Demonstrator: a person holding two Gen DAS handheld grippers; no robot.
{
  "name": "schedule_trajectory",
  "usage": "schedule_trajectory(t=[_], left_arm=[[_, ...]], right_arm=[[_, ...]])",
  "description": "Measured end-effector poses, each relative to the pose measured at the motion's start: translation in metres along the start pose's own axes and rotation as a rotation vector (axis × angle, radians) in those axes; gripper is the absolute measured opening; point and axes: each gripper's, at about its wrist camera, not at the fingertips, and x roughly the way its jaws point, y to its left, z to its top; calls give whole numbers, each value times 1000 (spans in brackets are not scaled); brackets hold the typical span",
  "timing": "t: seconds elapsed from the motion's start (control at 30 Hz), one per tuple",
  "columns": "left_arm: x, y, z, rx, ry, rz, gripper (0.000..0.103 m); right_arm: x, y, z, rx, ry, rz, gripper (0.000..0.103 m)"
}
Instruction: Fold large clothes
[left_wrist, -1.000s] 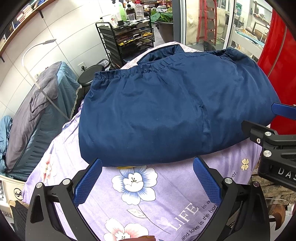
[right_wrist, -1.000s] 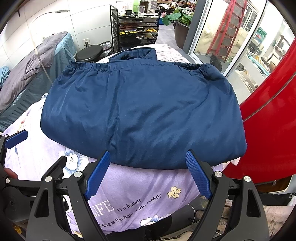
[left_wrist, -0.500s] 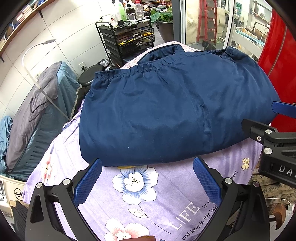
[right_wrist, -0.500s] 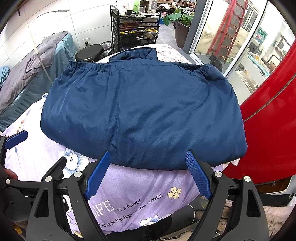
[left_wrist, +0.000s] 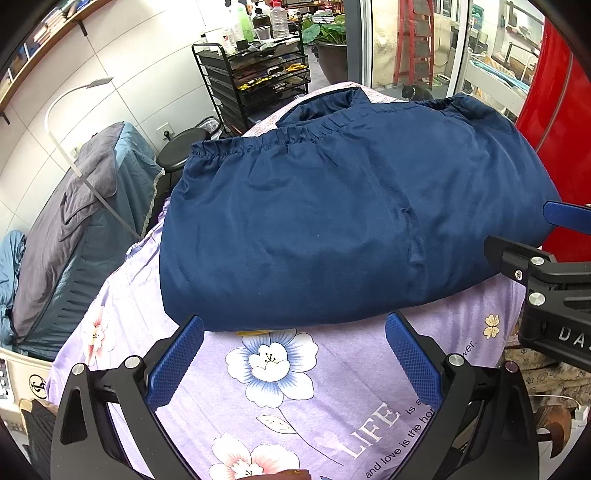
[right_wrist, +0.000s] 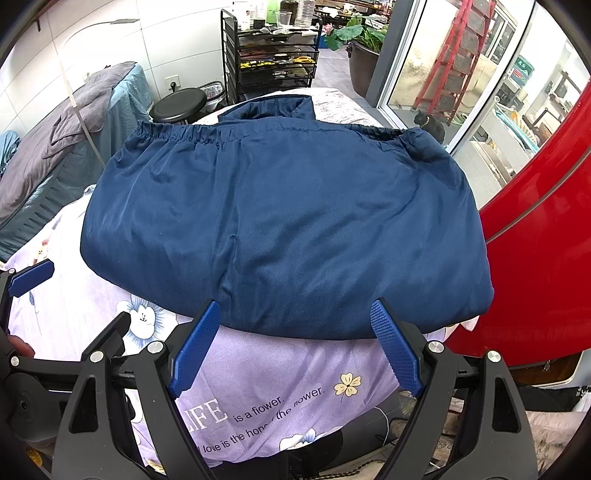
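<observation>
Both tongs, left & right, released over smooth navy garment (elastic-gathered far edge).

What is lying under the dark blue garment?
The dark blue garment lies on a purple floral sheet printed with words. What is under the sheet itself is covered and cannot be seen.

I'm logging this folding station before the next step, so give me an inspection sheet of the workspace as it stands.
Surface: lilac floral sheet with printed lettering covers the table.
Job's things: navy garment lies folded on the sheet, elastic hem at the far side.
Clutter: nothing seen on the sheet.
Grippers: left gripper and right gripper open, empty, at the garment's near edge.
Cables: thin white cord below the table's near edge.
Surroundings: black drawer rack, round black stool, red panel, black cat.
</observation>
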Motion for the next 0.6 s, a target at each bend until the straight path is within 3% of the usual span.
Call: schedule_trajectory(t=[0.2,0.4,0.6], left_arm=[[0,0,0,5,-7,11,97],[-8,6,-3,-33,-105,-6,97],[-10,4,-3,-29,-129,15,97]], right_arm=[[1,0,1,0,0,2,83],[0,-1,2,10,-10,2,83],[-1,-7,3,31,-22,1,83]])
